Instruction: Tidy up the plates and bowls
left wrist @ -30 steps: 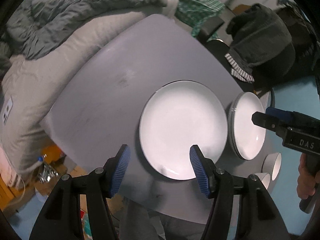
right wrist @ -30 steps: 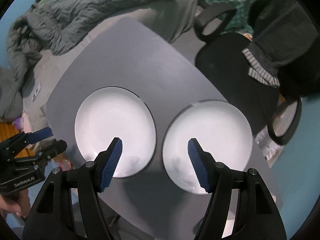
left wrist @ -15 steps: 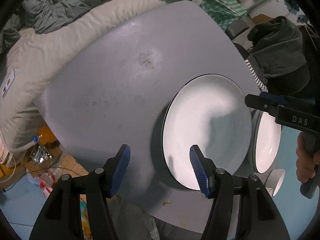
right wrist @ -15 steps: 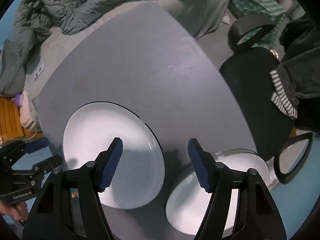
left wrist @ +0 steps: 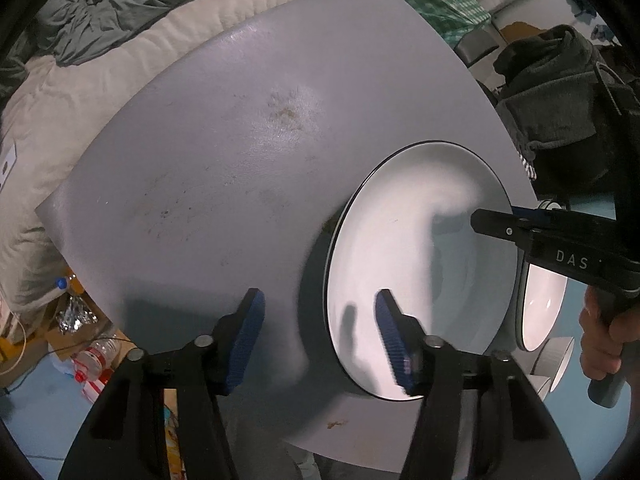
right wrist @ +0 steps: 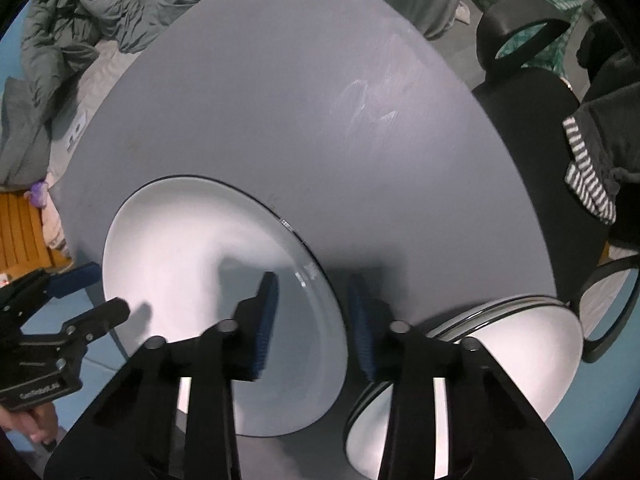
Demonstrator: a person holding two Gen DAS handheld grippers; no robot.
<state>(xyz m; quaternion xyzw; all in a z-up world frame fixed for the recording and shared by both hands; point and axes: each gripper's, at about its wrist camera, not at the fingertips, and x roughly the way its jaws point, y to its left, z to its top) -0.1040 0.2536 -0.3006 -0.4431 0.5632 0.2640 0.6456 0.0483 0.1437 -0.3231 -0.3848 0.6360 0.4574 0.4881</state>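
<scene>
Early stage: we straddle one plate (left wrist: 420, 248), stack (right wrist: 500, 344) waiting.
Left gripper (left wrist: 320, 336) and right gripper (right wrist: 312, 316) fingers closing on opposite rims, not yet gripping.

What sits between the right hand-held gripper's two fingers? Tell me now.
In the right wrist view, the right hand-held gripper straddles the right rim of the single white plate. Its jaws are closing, not yet pressing on the rim. Grey table shows behind.
</scene>
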